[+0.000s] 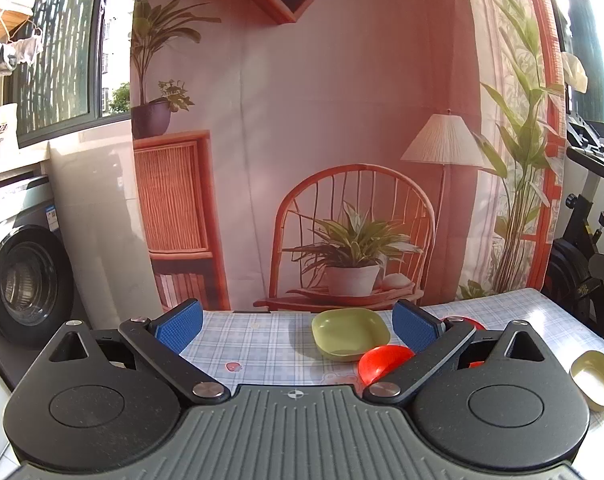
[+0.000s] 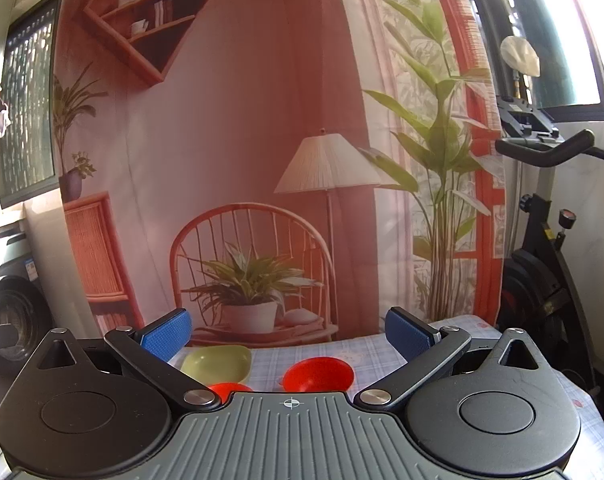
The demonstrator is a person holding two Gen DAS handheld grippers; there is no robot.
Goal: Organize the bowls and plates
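Note:
A green square bowl [image 1: 350, 334] rests on the checked tablecloth [image 1: 261, 344], just left of my left gripper's right pad. A red bowl [image 1: 384, 362] lies close in front of it, half hidden by the finger arm, and another red dish [image 1: 468, 323] peeks from behind that arm. A smaller green bowl [image 1: 596, 380] sits at the right edge. My left gripper [image 1: 297, 326] hangs open above the table with nothing in it. My right gripper [image 2: 287, 336] is open too, above the green bowl [image 2: 217, 364], a red bowl [image 2: 318, 374] and a second red bowl [image 2: 225, 390].
A printed backdrop [image 1: 342, 140] of a chair and plants hangs right behind the table's far edge. A washing machine [image 1: 21, 276] stands to the left and an exercise bike [image 2: 542, 260] to the right of the table.

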